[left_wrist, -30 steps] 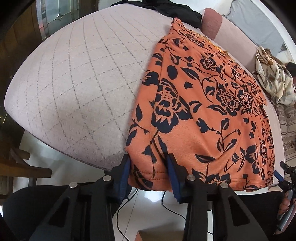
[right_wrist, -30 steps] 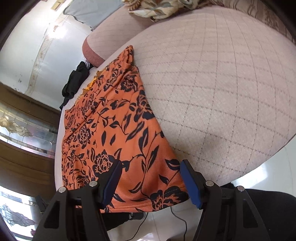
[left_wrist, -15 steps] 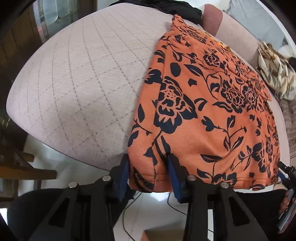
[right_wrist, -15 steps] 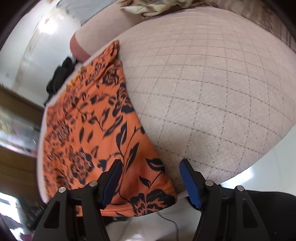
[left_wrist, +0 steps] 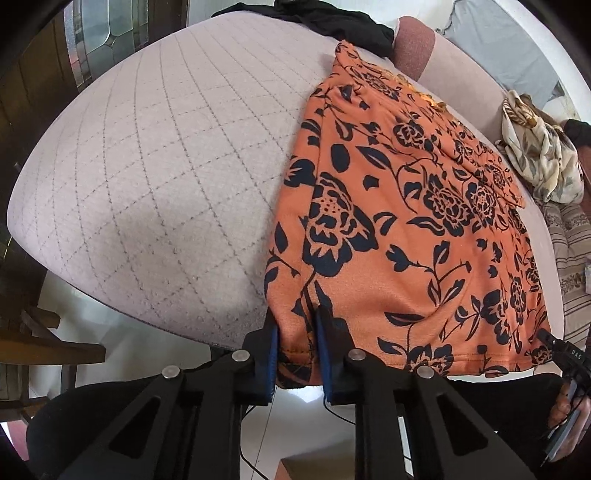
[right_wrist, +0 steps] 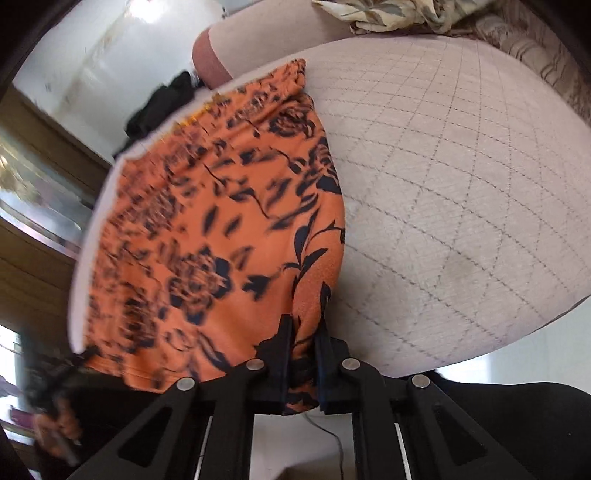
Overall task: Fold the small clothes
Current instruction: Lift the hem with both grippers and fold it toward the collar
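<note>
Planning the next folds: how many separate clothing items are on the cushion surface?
3: the orange floral-print garment in front; a black crumpled garment at the far edge; a cream leaf-print cloth far right. More may be hidden.

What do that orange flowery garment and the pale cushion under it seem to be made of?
The orange garment looks like a soft, matte knit, perhaps a jersey: it drapes limply, has a fine fuzzy grain and a stitched hem. The cushion looks like quilted woven upholstery, matte and slightly nubbly, with darker stitched lines forming diamonds. The exact fibre of either cannot be told.
</note>
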Motion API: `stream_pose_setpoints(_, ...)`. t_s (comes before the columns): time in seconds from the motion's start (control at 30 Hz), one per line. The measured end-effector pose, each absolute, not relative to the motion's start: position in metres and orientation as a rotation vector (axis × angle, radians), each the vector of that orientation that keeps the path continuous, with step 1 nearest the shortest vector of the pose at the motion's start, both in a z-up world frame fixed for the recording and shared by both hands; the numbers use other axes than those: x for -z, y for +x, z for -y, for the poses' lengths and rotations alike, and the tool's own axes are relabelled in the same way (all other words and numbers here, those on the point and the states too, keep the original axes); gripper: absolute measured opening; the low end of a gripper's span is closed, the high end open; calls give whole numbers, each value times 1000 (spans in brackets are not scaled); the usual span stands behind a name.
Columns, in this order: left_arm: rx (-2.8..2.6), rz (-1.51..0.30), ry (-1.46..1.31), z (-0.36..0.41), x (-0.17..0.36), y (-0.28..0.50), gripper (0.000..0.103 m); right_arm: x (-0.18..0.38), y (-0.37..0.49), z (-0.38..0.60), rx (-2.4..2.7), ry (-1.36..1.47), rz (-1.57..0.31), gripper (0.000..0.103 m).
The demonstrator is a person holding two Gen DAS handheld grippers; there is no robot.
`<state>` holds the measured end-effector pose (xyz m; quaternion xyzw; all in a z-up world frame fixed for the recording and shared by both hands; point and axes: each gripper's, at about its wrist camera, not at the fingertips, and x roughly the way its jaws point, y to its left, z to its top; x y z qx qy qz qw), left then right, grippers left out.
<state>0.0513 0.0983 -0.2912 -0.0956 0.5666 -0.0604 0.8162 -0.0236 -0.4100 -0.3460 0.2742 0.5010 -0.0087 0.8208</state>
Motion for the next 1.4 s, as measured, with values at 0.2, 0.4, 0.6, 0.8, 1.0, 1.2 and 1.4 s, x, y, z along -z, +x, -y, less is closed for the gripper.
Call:
stream_pose_setpoints(0.2, 152, -1251, -218, -91, 303, 54, 41, 363, -19, 411, 54, 604, -1165, 18)
stream_pose_setpoints(0.4, 153, -1236, -202, -87, 301, 55, 16, 364, -20, 409, 0, 640, -1145, 36)
stream_pose_setpoints(0.6, 231, -1193, -246, -88, 286, 55, 13, 359, -21, 414, -31, 660, -1129, 10)
stream_pose_setpoints(0.8, 286, -1121, -335, -104, 253, 65, 13, 334, -23, 432, -149, 802, -1030, 10)
stream_pose_setpoints(1.0, 301, -1017, -356, -118, 215, 70, 13, 313, -23, 447, -251, 939, -893, 10)
stream_pose_setpoints(1.2, 313, -1046, -381, -120, 221, 73, 13, 323, -20, 446, -263, 965, -926, 10)
stream_pose_setpoints(1.4, 336, -1025, -393, -123, 194, 104, 13, 296, -3, 459, -322, 976, -862, 10)
